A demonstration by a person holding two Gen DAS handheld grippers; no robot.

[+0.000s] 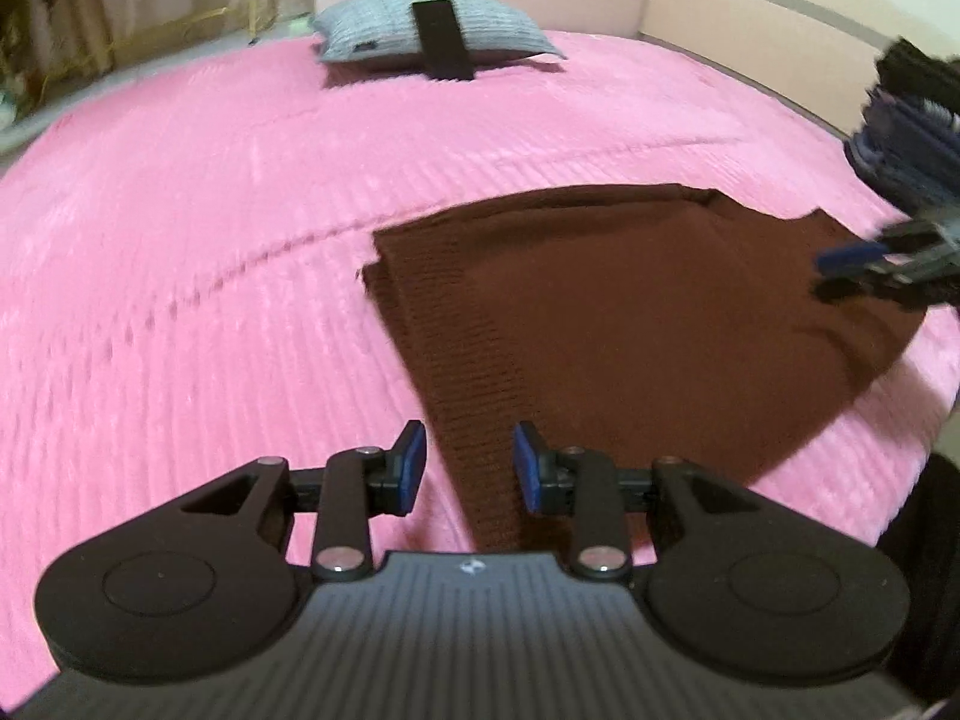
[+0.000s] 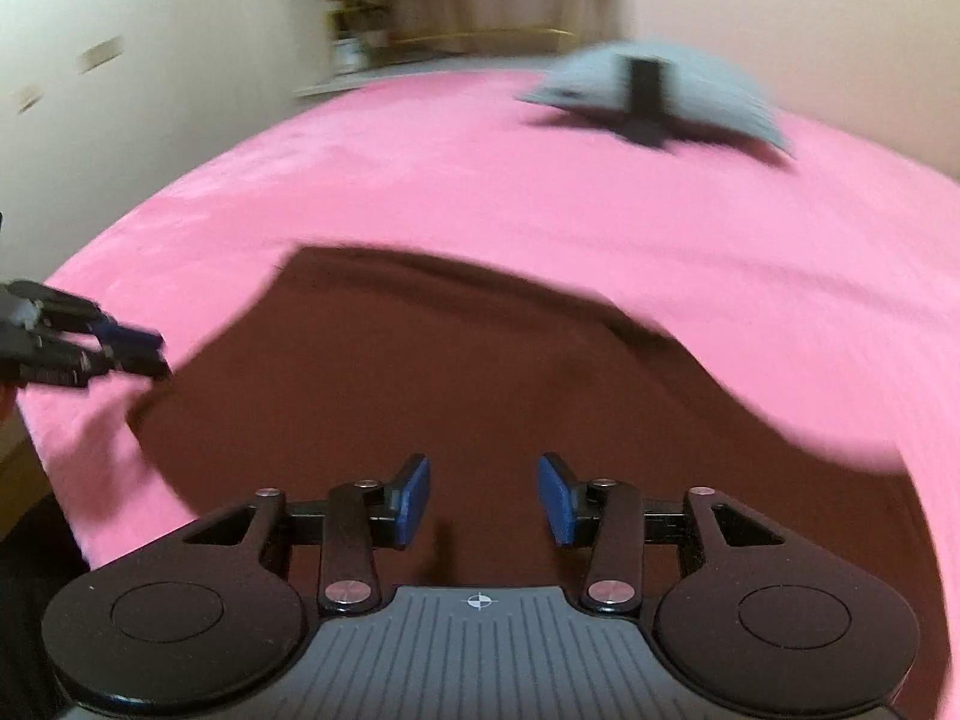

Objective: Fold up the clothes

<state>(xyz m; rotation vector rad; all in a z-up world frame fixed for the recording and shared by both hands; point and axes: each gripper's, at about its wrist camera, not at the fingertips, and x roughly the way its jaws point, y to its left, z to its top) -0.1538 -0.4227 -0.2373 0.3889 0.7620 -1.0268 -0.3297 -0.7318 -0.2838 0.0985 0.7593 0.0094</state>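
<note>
- Nearest us in the left wrist view, our left gripper (image 1: 470,468) stands released, its blue pads apart with nothing pressed between them, above the ribbed edge of the brown sweater (image 1: 630,324).
- In the right wrist view, our right gripper (image 2: 483,499) is likewise released, hovering over the brown cloth and empty.
- The sweater lies folded flat on the pink blanket (image 1: 180,252), spreading toward 1 o'clock from our left gripper.
- Farthest off, at 12 o'clock, a grey pillow (image 1: 372,30) rests on the blanket with a black strip (image 1: 441,39) across it.
</note>
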